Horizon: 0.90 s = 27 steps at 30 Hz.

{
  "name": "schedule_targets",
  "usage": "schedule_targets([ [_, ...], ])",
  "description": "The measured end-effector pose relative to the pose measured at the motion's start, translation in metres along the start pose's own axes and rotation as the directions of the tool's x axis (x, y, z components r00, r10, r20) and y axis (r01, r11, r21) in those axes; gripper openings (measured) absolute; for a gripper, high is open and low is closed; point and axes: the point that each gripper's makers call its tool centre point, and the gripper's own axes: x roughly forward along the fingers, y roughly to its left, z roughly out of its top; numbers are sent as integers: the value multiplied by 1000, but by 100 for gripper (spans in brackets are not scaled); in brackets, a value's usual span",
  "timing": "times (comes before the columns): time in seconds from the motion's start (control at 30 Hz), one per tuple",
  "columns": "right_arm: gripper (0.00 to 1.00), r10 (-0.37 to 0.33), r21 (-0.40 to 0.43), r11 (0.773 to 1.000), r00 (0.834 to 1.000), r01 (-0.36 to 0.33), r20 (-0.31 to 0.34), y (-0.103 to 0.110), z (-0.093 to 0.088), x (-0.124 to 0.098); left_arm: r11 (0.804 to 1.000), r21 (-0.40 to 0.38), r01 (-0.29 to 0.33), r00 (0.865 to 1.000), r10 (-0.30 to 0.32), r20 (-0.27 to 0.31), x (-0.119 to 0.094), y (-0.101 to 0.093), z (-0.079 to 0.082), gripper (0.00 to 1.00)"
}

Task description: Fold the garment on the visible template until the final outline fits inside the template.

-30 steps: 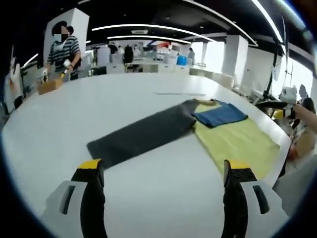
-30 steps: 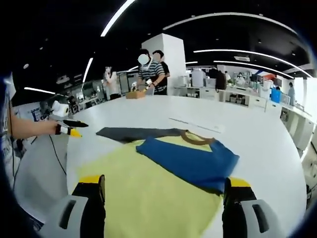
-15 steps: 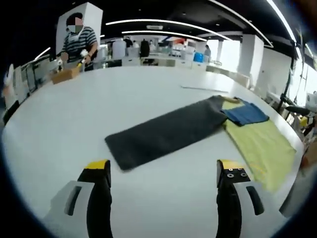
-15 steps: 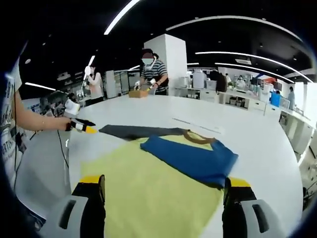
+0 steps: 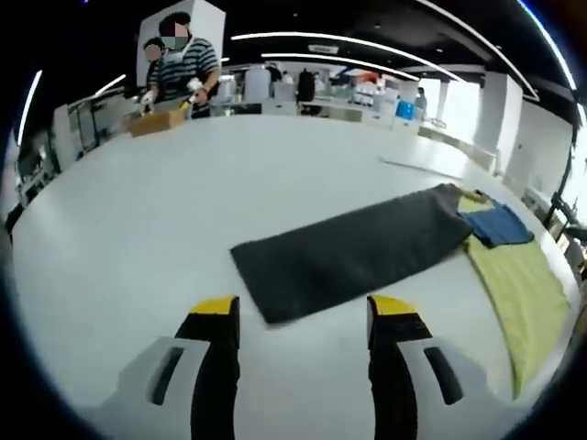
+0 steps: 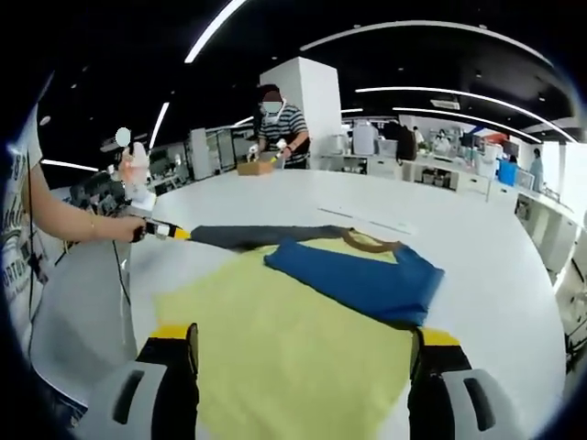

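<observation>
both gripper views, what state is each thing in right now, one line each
garment: partly folded, blue body on the template, grey part stretched out flat onto the table, not yet inside the outline
yellow template: flat on the table, partly covered by the garment
left claw: open, holding nothing, near the end of the grey part
right claw: open, holding nothing, over the template

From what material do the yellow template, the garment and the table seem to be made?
The yellow template looks like thin matte cloth or felt, lying flat with soft edges. The garment seems a knit fabric: its blue body is folded limply, and its dark grey sleeve lies flat. The table looks like a smooth white laminate with a faint sheen; its exact material cannot be told.
</observation>
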Motion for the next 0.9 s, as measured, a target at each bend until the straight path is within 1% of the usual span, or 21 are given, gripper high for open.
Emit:
schedule_targets([
  [0.03,94,-3,0,1000,1000,3,0,0,0,0,1000,-17,-13,1000,13,-4,1,3,-2,46],
  [0.1,93,-10,8,1000,1000,10,-1,0,-1,-1,999,-38,-34,999,34,-1,2,8,-5,44],
  [0.17,91,-18,12,1000,1000,18,-4,0,-2,-3,997,-44,-56,998,56,-2,3,12,-6,42],
  [0.23,91,-21,12,1000,1000,21,-5,0,-2,-4,996,-70,-61,998,62,17,3,14,-6,39],
  [0.3,91,-29,11,1000,1000,29,-6,-2,-2,-4,994,-86,-73,997,74,9,3,13,-8,34],
  [0.33,91,-31,9,999,999,31,-8,-2,-3,-5,994,-22,-109,994,109,5,1,18,-8,29],
  [0.37,91,-32,8,999,999,32,-10,-2,-3,-4,993,14,-115,993,115,-10,-1,15,-9,26],
  [0.4,91,-31,8,999,999,31,-12,-2,-3,-4,994,-12,-106,994,106,1,0,10,-8,25],
  [0.43,91,-30,6,1000,999,30,-14,-2,-3,-4,994,-29,-109,994,109,6,0,9,-8,24],
  [0.47,91,-30,3,1000,999,30,-15,-1,-3,-3,989,-92,-119,993,121,14,0,8,-8,24],
  [0.5,91,-29,0,1000,999,29,-17,-1,-3,-2,988,-89,-124,992,127,30,1,9,-5,23],
  [0.6,91,-28,-3,1000,999,28,-19,-1,-4,-2,986,-69,-150,988,152,21,1,9,-7,17],
  [0.63,91,-31,-3,1000,999,31,-19,-1,-5,-2,985,-75,-156,987,158,18,2,11,-7,15],
  [0.73,92,-38,-10,999,999,38,-24,-3,-6,-2,972,-114,-205,978,208,8,2,15,-8,12],
  [0.83,91,-40,-8,999,999,40,-28,-5,-7,-1,962,-127,-240,971,241,-9,5,17,-8,12],
  [0.9,91,-44,-10,999,999,44,-24,-5,-7,-1,953,-157,-259,966,259,-21,5,19,-8,11],
])
